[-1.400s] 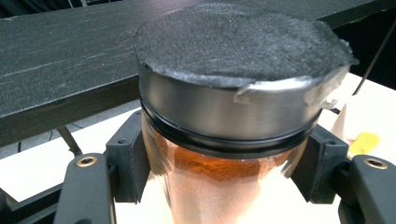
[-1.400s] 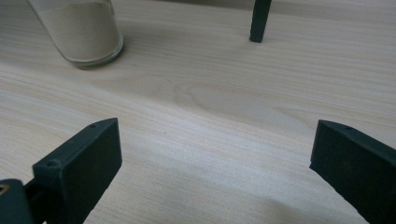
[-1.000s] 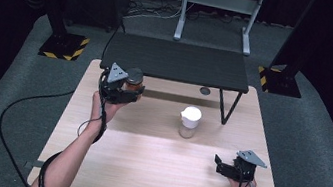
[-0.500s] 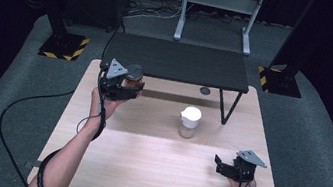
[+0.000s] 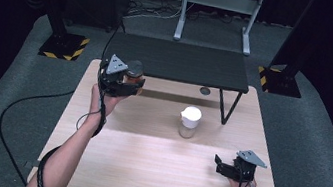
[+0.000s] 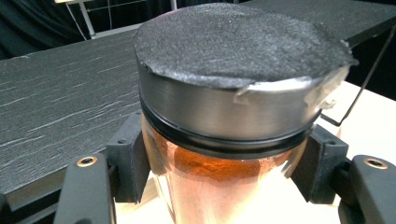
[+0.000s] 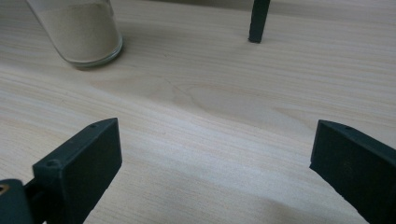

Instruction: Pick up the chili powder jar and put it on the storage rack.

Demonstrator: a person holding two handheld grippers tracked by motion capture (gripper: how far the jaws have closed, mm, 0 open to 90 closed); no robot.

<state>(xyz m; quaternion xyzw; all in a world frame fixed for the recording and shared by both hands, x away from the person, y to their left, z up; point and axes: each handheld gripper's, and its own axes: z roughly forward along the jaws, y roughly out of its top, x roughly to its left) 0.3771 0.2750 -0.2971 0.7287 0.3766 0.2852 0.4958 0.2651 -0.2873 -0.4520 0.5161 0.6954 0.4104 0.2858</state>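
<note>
- High view: left gripper (image 5: 128,83) raised near the far-left corner of the wooden table (image 5: 142,170), just in front of the black shelf (image 5: 179,61).
- Jaws clamped on a glass jar (image 5: 133,75) with a dark lid; orange-brown powder inside.
- Left gripper view: pads (image 6: 133,163) pressed against the glass on both sides, just below the lid (image 6: 233,70). Grip set under the lid rim, probably so that the jar cannot slip down through the pads.
- Jar held upright, lid on top; contents level. Upright carry judged as the way to keep the powder settled and the lid seated.
- Jar aligned with the front edge of the black shelf, lid slightly above the shelf surface; placement onto the shelf judged as the likely aim.
- High view: right gripper (image 5: 222,166) resting low over the near-right part of the table, well apart from the held jar.
- Right gripper view: jaws spread wide, nothing between them; bare wood below. Parked clear, apparently to leave the left hand free.
- Second jar (image 5: 189,122), white lid, pale powder, standing on the table near the middle, beside the shelf leg (image 5: 227,105). Untouched by either gripper.
</note>
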